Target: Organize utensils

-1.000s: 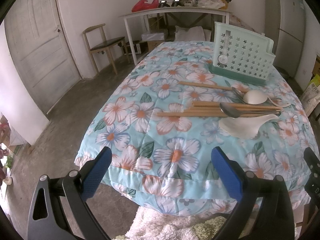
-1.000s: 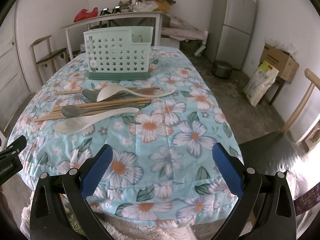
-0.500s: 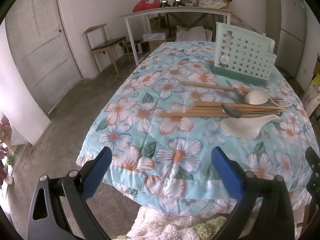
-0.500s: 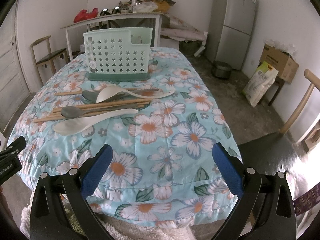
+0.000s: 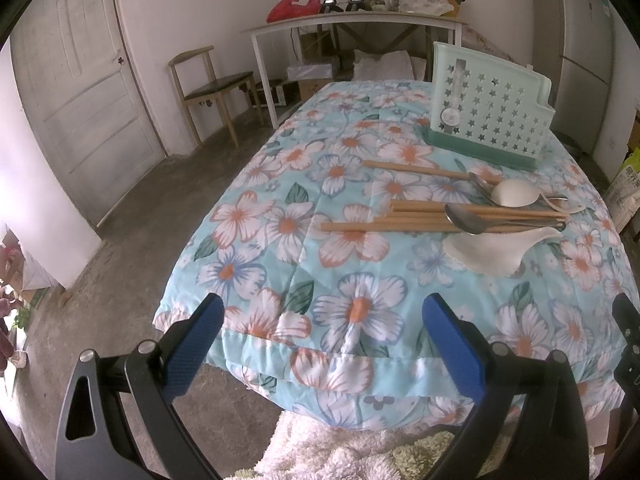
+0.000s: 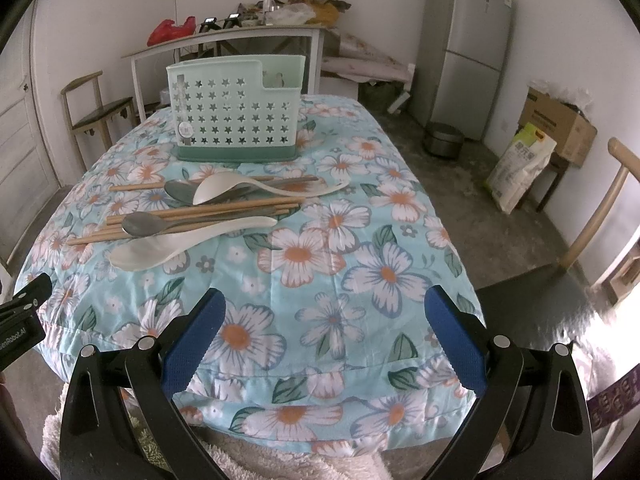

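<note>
A mint-green utensil holder (image 6: 236,120) with star-shaped holes stands at the far side of the floral-covered table (image 6: 320,240); the left wrist view shows the holder (image 5: 490,106) too. In front of it lies a loose pile: wooden chopsticks (image 6: 200,216), two white ceramic spoons (image 6: 180,244) (image 6: 256,186) and metal spoons (image 6: 146,224). The same pile shows in the left wrist view, with chopsticks (image 5: 400,224) and a white spoon (image 5: 492,248). My left gripper (image 5: 322,344) and my right gripper (image 6: 324,336) are both open and empty, hovering over the table's near edge.
A wooden chair (image 5: 210,88) and a white side table (image 5: 352,28) with clutter stand behind. A grey fridge (image 6: 466,48), a cardboard box (image 6: 560,124), a sack (image 6: 520,164) and another chair (image 6: 600,216) are to the right. A fluffy cloth (image 6: 280,460) lies below the grippers.
Both grippers have drifted slightly forward and up relative to the table; the holder and utensils have not moved. Jaws stay open.
</note>
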